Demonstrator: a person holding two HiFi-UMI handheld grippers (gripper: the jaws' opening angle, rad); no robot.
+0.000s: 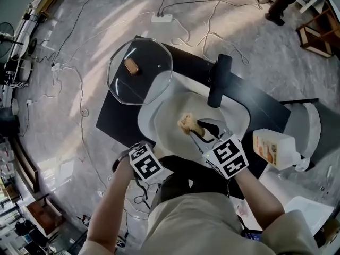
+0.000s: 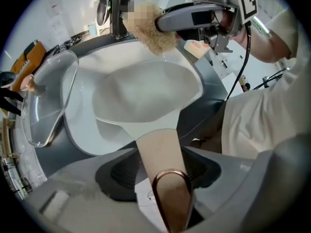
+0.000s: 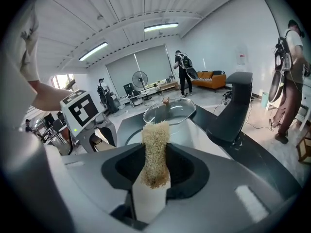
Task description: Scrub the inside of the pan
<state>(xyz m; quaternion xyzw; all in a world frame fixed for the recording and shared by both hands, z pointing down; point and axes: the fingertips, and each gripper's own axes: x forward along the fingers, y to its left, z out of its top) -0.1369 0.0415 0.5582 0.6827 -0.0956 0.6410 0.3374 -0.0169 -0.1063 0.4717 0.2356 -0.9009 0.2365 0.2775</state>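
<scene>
While head view is showing pan [image 1: 172,113] sitting on black table [image 1: 119,122], R gripper [image 1: 204,137] is holding scrubber [image 1: 187,124] over white inside, contact unclear, and glass lid [image 1: 139,70] is lying beside pan.

L gripper view: jaws clamping pan handle [image 2: 163,154], set wide.

R gripper view: jaws pinching scrubber's near end, rest poking out.

Risks imo: soft scrubber bending or slipping out when pressing down. Handle could be twisting in grip, so pan skids.

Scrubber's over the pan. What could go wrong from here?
1. The glass lid appears to lean on the pan rim; a shove while scrubbing may send it sliding.
2. The right gripper grips the loofah scrubber only at one end; pressed down, it might fold or slip out.
</scene>
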